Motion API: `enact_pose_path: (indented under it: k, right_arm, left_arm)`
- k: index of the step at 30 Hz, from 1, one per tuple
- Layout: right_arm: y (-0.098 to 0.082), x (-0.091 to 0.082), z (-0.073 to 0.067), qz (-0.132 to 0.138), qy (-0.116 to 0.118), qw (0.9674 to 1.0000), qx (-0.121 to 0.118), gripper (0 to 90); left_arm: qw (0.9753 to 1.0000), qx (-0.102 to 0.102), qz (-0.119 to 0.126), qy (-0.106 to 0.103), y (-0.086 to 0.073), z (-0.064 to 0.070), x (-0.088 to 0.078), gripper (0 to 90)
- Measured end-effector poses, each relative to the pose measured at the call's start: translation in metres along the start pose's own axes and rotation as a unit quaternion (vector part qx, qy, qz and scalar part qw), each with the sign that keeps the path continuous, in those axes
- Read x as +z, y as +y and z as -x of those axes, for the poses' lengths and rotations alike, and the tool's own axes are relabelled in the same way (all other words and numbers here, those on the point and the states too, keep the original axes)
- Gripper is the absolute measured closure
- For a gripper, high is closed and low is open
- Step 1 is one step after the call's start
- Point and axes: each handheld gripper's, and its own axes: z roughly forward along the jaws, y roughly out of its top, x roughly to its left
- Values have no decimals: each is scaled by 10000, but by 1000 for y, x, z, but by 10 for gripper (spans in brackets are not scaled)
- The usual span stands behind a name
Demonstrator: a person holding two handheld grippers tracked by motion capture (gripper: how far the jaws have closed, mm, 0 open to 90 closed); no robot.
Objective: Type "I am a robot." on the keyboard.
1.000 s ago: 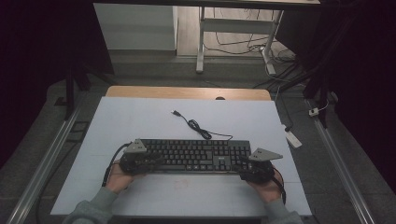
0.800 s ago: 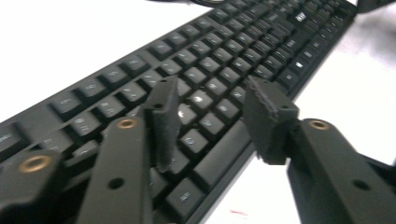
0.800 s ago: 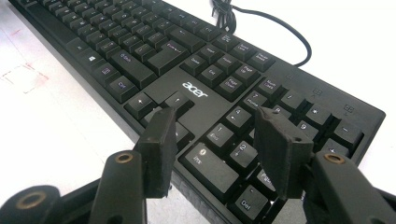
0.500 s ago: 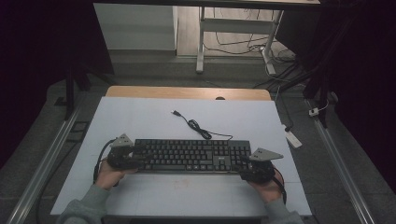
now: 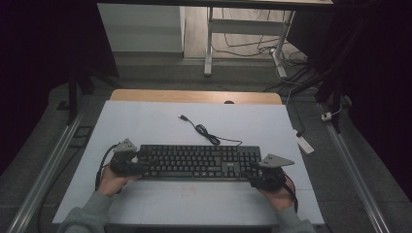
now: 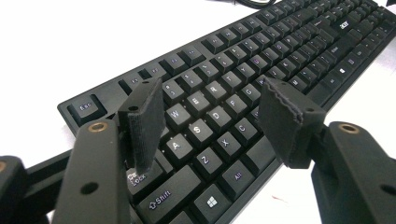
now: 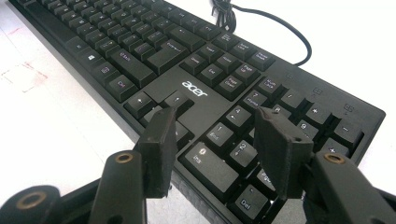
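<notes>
The keyboard (image 5: 199,162) lies on the table (image 5: 145,121), its cable (image 5: 204,131) trailing behind it.

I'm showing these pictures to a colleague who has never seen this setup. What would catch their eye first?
A black keyboard lies across the near half of the white table, its cable snaking off behind it. The left gripper sits at its left end, jaws open over the letter keys, having just been opening. The right gripper sits at the number-pad end, its jaws apart above the keys.
</notes>
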Motion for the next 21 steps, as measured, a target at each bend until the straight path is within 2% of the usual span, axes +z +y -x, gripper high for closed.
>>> enact_pose_path:
  k: [10, 17, 21]
  right_arm:
    - [0, 0, 0, -1, -4, 10000, 4, 492]
    - [0, 0, 0, -1, -11, 10000, 5, 492]
    - [0, 0, -1, -31, -46, 10000, -9, 492]
  left_arm:
    - [10000, 27, -8, 57, 1, 0, 0, 407]
    - [9995, 205, -128, 213, 6, 4, 7, 416]
    - [9989, 327, -230, 245, 8, 8, 14, 464]
